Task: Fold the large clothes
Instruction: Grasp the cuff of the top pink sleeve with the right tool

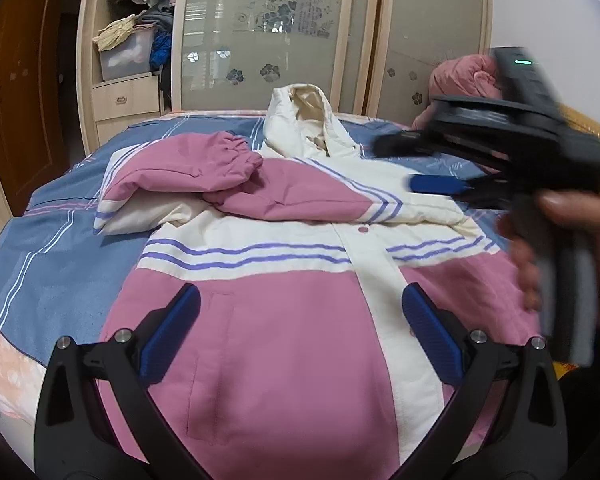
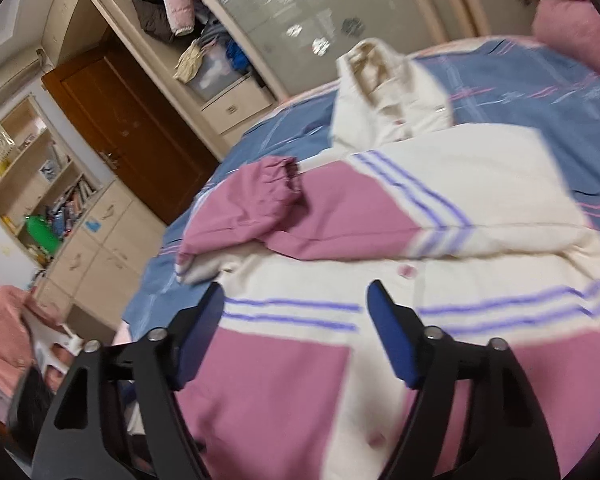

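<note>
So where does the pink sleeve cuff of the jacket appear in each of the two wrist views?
Left wrist view: the pink sleeve cuff lies left of centre in the upper half, folded across the jacket's chest.
Right wrist view: the cuff sits just left of centre, above the middle, over the chest.
Shared landmark: the cream hood, up and to the right of the cuff in both.

No words, brands or numbers can be read; the frosted wardrobe door (image 1: 260, 28) perhaps bears lettering, too blurred.
</note>
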